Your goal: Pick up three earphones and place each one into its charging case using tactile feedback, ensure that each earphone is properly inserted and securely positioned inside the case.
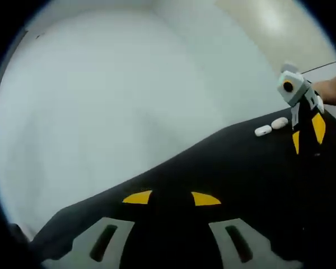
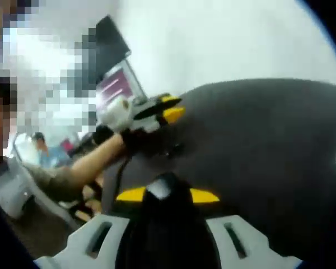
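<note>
A black table surface (image 1: 224, 168) runs under a pale wall, with a person's arm (image 2: 78, 168) at the left of the right gripper view. The left gripper (image 1: 171, 198) stands part open and empty, well apart from two white earphone cases (image 1: 271, 126) lying far off beside the right gripper (image 1: 308, 131). The right gripper's own view shows a small dark-and-pale object (image 2: 159, 188) between its yellow tips, likely an earphone, though blur leaves this uncertain. A loose pinch could drop it before seating; misalignment could leave it proud.
</note>
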Action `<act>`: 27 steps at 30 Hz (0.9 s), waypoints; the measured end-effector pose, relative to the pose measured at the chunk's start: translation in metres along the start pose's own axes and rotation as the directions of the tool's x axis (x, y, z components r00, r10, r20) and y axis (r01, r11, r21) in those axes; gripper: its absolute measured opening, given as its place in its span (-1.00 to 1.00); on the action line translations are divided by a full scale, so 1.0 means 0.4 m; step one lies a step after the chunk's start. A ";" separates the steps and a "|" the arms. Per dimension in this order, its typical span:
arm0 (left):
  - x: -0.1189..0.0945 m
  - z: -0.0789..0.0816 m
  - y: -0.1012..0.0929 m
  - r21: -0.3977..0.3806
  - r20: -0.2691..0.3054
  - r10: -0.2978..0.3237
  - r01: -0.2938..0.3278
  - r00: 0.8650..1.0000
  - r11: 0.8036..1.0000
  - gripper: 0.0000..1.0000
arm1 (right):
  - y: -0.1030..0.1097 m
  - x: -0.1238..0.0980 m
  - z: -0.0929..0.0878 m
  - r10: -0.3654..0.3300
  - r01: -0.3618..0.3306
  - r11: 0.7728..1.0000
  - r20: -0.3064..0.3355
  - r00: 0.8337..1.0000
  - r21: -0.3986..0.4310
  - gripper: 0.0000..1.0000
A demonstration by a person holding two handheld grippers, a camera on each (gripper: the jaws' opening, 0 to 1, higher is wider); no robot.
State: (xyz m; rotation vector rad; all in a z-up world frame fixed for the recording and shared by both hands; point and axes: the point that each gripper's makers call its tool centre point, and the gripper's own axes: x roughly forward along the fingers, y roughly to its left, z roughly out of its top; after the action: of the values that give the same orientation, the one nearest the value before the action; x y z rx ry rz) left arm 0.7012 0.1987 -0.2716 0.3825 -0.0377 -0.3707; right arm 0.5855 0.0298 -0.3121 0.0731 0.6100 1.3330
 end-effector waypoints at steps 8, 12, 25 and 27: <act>0.001 0.000 -0.001 0.000 0.002 -0.002 0.002 1.000 1.000 -0.55 | 0.038 -0.026 0.040 -0.084 0.130 0.857 0.113 0.990 -0.499 -0.53; 0.001 0.000 0.001 -0.001 0.001 0.000 0.000 1.000 1.000 -0.55 | 0.070 -0.026 0.035 -0.107 0.166 0.693 0.128 0.986 -0.702 -0.53; 0.000 0.000 0.001 -0.001 0.001 -0.001 0.001 1.000 1.000 -0.55 | 0.090 -0.032 0.020 -0.064 0.175 0.633 0.174 0.983 -0.754 -0.59; 0.000 -0.001 0.000 -0.001 0.000 -0.002 0.002 1.000 1.000 -0.55 | 0.085 -0.030 0.022 -0.055 0.169 0.662 0.177 0.983 -0.731 -0.58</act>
State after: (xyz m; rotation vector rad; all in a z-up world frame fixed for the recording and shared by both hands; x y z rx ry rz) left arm 0.7012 0.1989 -0.2718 0.3819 -0.0373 -0.3723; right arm 0.5583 0.0298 -0.2871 -0.5393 -0.0967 1.3528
